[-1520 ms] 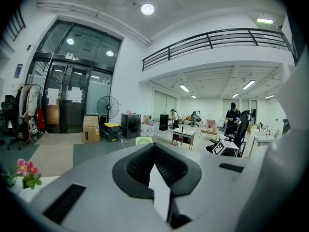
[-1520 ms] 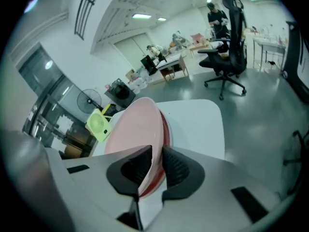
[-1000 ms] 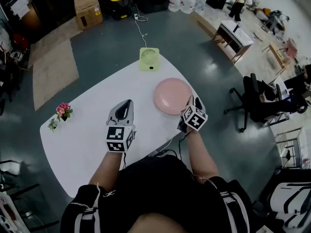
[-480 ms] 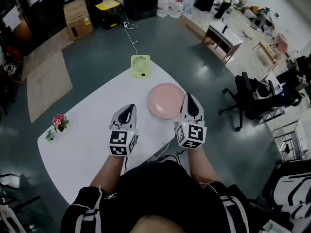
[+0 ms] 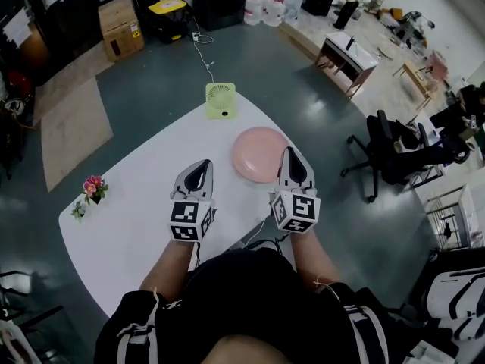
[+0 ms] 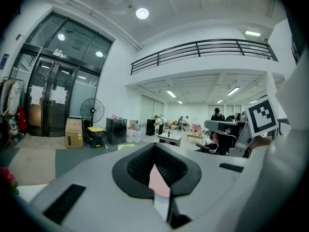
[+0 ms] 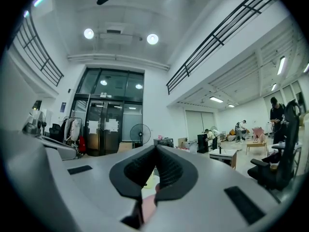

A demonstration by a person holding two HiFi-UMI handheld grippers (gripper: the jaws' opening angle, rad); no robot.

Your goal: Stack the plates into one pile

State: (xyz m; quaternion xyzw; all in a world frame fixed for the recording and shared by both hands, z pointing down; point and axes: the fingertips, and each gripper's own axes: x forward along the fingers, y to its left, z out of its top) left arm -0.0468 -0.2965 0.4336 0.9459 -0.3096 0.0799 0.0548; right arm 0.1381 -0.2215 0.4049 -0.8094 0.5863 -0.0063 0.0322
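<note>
Pink plate (image 5: 256, 150) on tabletop (image 5: 136, 203) lies just left of right tongs (image 5: 291, 156), farther from left tongs (image 5: 202, 167); both tongs clenched, empty.

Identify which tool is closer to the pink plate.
The right tool: its tip appears beside the pink plate, while the left tool hovers over bare table.

Matt things on a shiny floor

We see a smooth, faintly satin pale pink round plate (image 5: 259, 154) on the white matt table (image 5: 129, 211); the lime-green fan (image 5: 220, 100) looks plastic, the grey-blue floor (image 5: 318, 120) glossy. The left claw (image 6: 154, 146) and right claw (image 7: 155, 148) show matt grey plastic shells and black ribbed pads (image 6: 169, 168).
</note>
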